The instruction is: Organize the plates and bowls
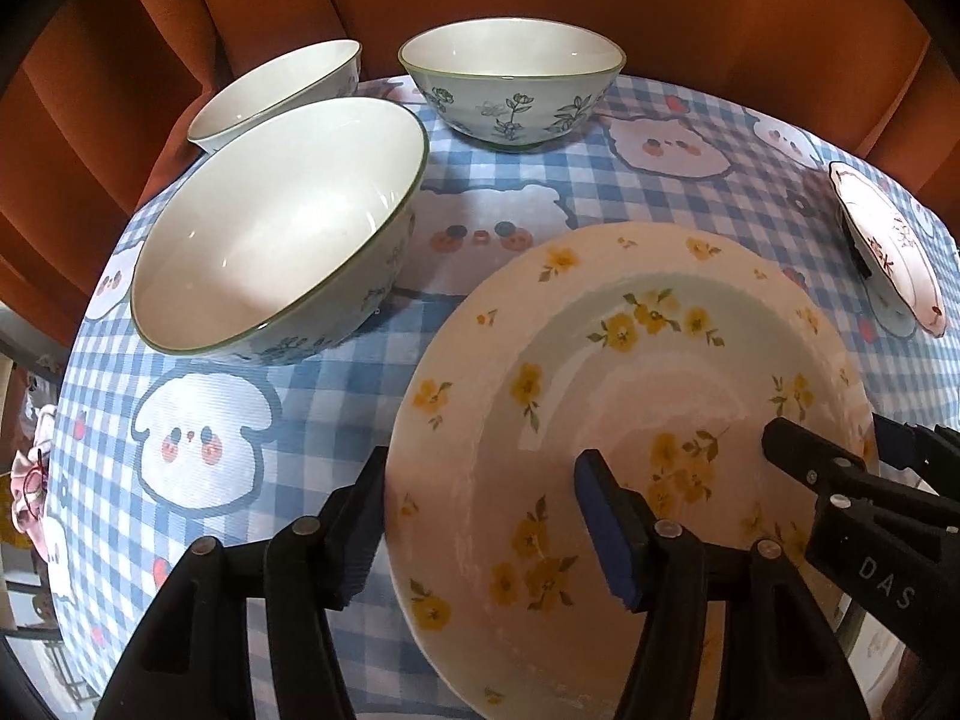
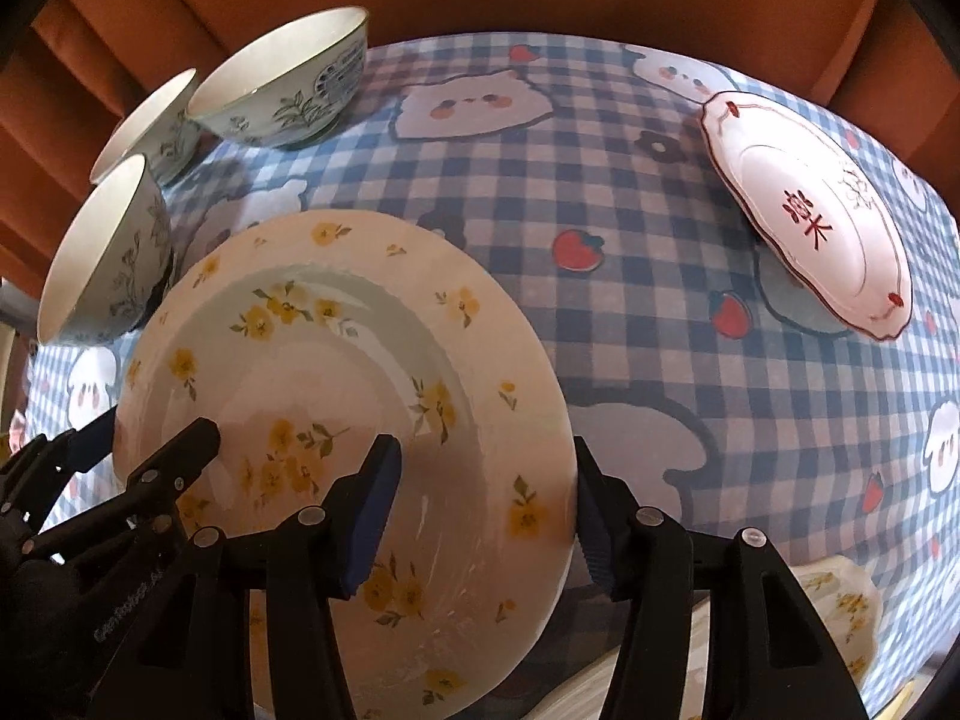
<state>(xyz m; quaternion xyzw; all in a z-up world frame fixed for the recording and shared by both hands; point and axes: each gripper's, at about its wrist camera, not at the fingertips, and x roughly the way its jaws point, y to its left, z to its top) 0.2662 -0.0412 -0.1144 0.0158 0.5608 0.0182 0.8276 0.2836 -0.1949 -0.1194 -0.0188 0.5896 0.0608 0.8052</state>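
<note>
Now we straddle the plate (image 1: 630, 408) rim on the table (image 1: 480, 180) with both grippers, left (image 1: 486, 528) and right (image 2: 486, 516), half-open, pads not visibly pressing, so we should close evenly and lift level.

The yellow-flowered plate (image 1: 630, 420) runs off the bottom edge in both wrist views, so its near rim is unseen. Whether the gripper pads press its rim cannot be told. A second flowered dish (image 2: 840, 612) at the lower right is mostly hidden behind the right gripper's finger. The farthest bowl (image 1: 282, 90) is partly covered by the nearer bowl (image 1: 282, 228). The scalloped plate (image 1: 888, 252) is squeezed by the lens edge, its red lettering unreadable there.
</note>
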